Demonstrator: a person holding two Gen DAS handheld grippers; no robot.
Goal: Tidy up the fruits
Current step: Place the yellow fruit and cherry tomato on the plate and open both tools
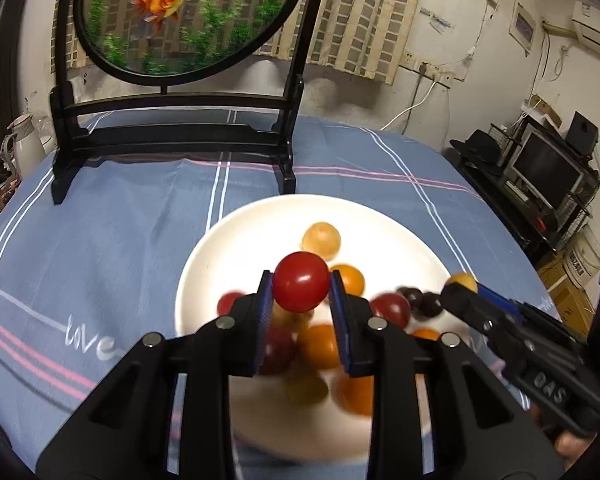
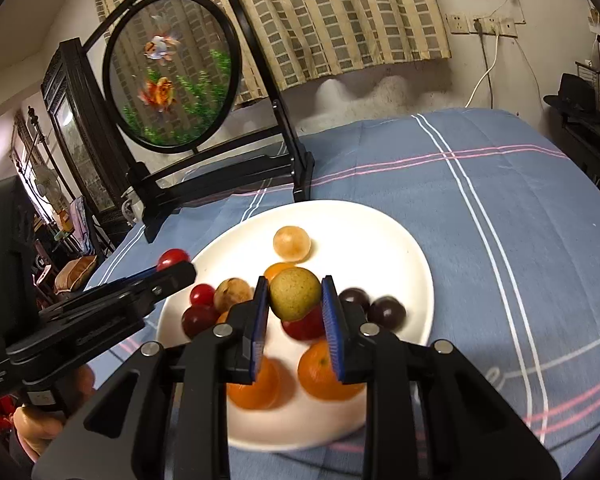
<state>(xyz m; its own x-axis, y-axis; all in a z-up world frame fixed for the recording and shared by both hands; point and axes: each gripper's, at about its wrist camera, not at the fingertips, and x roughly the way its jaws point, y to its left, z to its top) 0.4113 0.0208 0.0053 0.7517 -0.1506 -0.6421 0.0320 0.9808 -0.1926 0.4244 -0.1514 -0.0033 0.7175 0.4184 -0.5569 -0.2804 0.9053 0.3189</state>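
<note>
While both grippers hang above the white plate (image 1: 204, 264) of mixed fruits, left gripper (image 1: 300, 286) fingers clamped on a red tomato (image 1: 300, 280), right gripper (image 2: 295, 294) fingers pinching a greenish-yellow fruit (image 2: 294, 294) (blue checked cloth (image 1: 100, 240) below).

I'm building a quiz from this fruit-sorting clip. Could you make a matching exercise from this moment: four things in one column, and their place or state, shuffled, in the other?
Things
1. red tomato
2. yellow-green fruit
3. pale orange ball
4. two dark grapes

Place or state
A. lying on the white plate, apart from the rest, on the side toward the goldfish screen
B. clamped in the right tongs
C. clamped in the left tongs
D. side by side on the plate, right of the right tongs

Pairs: 1-C, 2-B, 3-A, 4-D
</note>
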